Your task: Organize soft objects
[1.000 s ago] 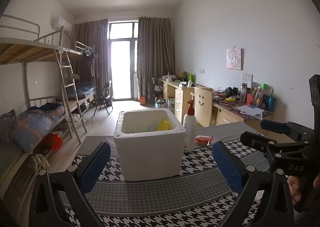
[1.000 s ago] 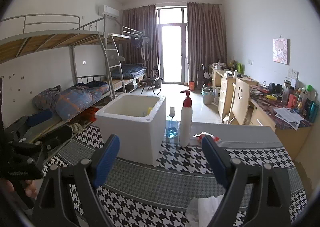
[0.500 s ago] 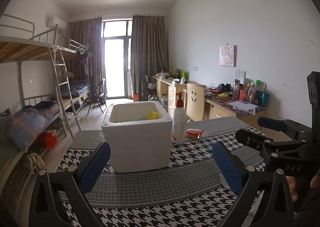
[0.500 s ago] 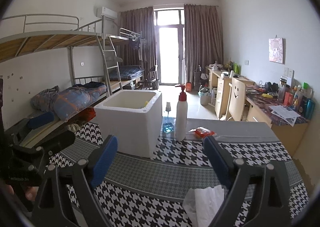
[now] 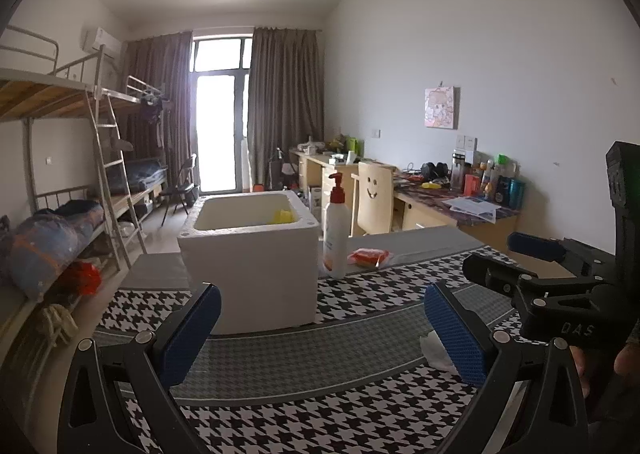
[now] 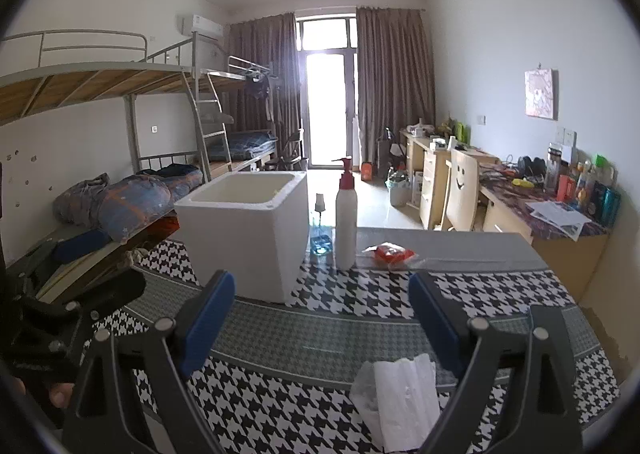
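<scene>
A crumpled white plastic bag (image 6: pixel 400 394) lies on the houndstooth cloth (image 6: pixel 280 414), low between the fingers of my right gripper (image 6: pixel 320 320). That gripper is open and does not touch the bag. My left gripper (image 5: pixel 324 334) is open too, with only the cloth (image 5: pixel 320 414) between its pads. A corner of the white bag (image 5: pixel 430 346) peeks out beside its right finger. Farther back stands a white foam box (image 5: pixel 248 254) (image 6: pixel 248 238) with something yellow (image 5: pixel 282 216) inside. A red packet (image 5: pixel 368 256) (image 6: pixel 390 252) lies to the right of it.
A white pump bottle (image 6: pixel 346 214) with a red top stands right of the box, a small blue spray bottle (image 6: pixel 321 234) behind it. Bunk beds line the left wall, desks and a chair the right. Each gripper shows at the edge of the other's view.
Both views have tipped down a little, so the box sits higher in the picture. The white bag shows more fully under the right gripper. Both grippers stay open.
</scene>
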A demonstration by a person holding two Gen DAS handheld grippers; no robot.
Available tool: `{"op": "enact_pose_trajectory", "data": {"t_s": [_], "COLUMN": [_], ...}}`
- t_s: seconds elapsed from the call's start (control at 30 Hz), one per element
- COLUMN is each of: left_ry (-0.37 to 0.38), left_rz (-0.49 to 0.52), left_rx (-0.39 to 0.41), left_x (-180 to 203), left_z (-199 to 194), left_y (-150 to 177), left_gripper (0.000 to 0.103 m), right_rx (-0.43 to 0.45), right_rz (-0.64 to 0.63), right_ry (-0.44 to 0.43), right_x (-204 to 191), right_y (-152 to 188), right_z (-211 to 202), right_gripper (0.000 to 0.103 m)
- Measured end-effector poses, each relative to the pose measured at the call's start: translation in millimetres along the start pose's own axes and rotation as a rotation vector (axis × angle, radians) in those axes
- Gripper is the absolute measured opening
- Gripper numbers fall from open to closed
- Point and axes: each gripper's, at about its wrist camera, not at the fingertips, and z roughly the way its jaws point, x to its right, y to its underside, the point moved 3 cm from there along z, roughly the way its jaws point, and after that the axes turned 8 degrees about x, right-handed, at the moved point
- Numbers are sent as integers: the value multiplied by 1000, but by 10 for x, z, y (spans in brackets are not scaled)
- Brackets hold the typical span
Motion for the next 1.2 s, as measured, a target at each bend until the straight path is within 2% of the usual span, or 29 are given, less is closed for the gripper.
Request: {"op": "enact_pose_trajectory", "data": {"t_s": [0.9,1.2], "left_ry": [104,124], "left_rz": [-10,-6], "left_rx": [-47,-72], "left_x": [325,378], "left_z": [-10,33], "left_y": [197,286], "left_gripper": [102,102], "right_rx": [-16,-50], "right_rz": [47,63], "right_ry": [62,84], "right_x": [295,406], "right_y": [236,380], "right_z": [-211,-216], "right_gripper": [91,92]}}
